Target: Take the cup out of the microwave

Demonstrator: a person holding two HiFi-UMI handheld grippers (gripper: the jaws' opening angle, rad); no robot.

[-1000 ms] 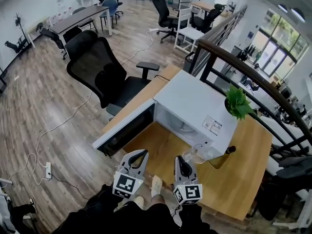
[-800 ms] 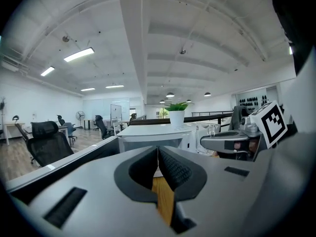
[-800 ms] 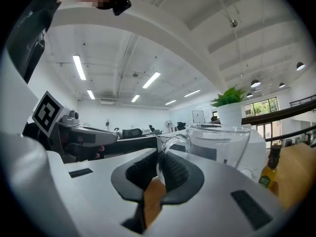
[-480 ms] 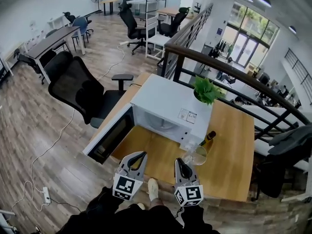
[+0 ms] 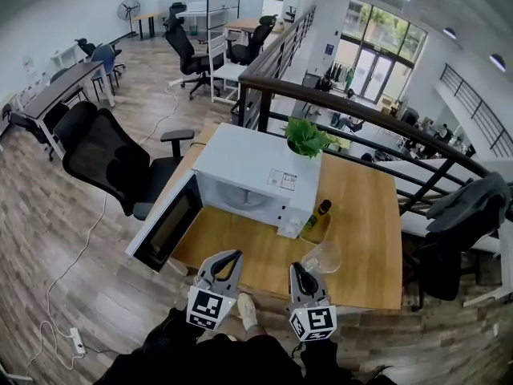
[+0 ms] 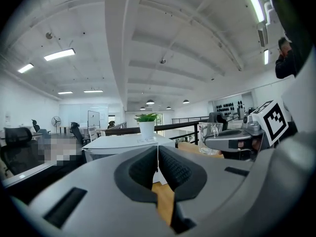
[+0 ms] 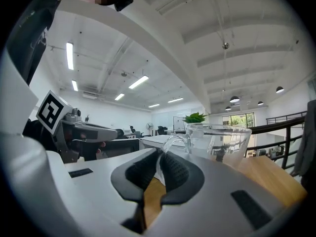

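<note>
The white microwave (image 5: 256, 175) stands on the wooden table (image 5: 361, 215) with its door (image 5: 164, 229) swung open to the left. A clear glass cup (image 5: 322, 257) hangs in front of the microwave, off its right corner and outside it. My right gripper (image 5: 300, 269) is shut on the cup's handle; in the right gripper view the handle (image 7: 173, 143) sits pinched between the dark pads with the cup's bowl (image 7: 219, 142) just beyond. My left gripper (image 5: 227, 257) is level with it on the left, shut and holding nothing, its pads (image 6: 170, 169) pressed together.
A dark bottle (image 5: 318, 217) stands against the microwave's right front corner. A potted plant (image 5: 306, 137) sits on top of the microwave. A black office chair (image 5: 104, 163) is left of the table, and a dark railing (image 5: 385, 123) runs behind it.
Both grippers have drawn back from the microwave, the right one carrying the cup with it. The cup, earlier close to the microwave's front, now hangs well away from it.
</note>
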